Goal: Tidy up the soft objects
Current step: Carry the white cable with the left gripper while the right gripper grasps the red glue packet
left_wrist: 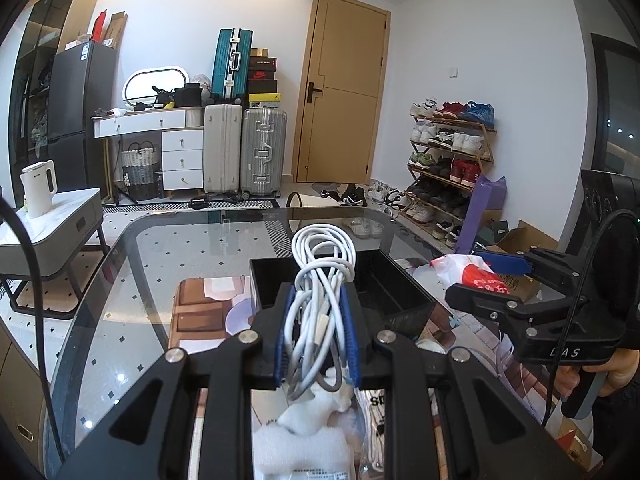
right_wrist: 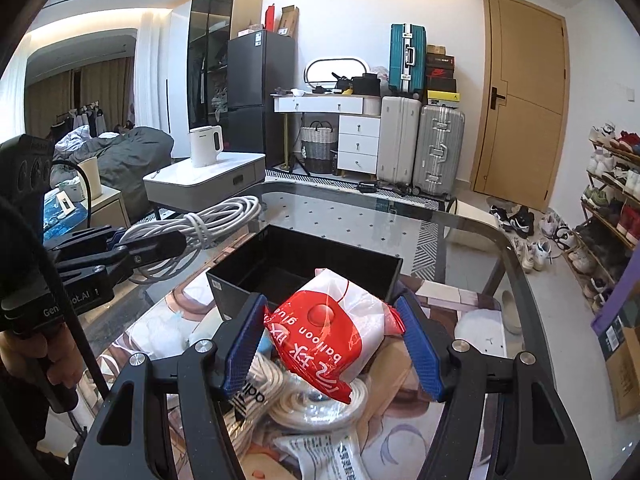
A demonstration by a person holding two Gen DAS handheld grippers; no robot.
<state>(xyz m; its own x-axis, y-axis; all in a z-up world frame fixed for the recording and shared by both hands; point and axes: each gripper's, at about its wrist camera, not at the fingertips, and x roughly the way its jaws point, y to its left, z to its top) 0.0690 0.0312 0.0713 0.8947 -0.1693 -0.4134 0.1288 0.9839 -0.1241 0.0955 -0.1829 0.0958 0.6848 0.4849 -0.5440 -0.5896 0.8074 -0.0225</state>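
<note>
Clearly both hands are loaded: the left gripper (left_wrist: 316,332) is clamped tight on a bundle of white cable (left_wrist: 322,280), and the right gripper (right_wrist: 334,344) pinches a red-and-white balloon-glue packet (right_wrist: 332,336) at half width. Just ahead of both sits the black bin (right_wrist: 304,268). Carry each load over its rim before letting go, one hand at a time, so cable loops don't snag.

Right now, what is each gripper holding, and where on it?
Left gripper: coiled white cable, pinched across the bundle's middle. Right gripper: red-and-white packet, held by its two side edges.
</note>
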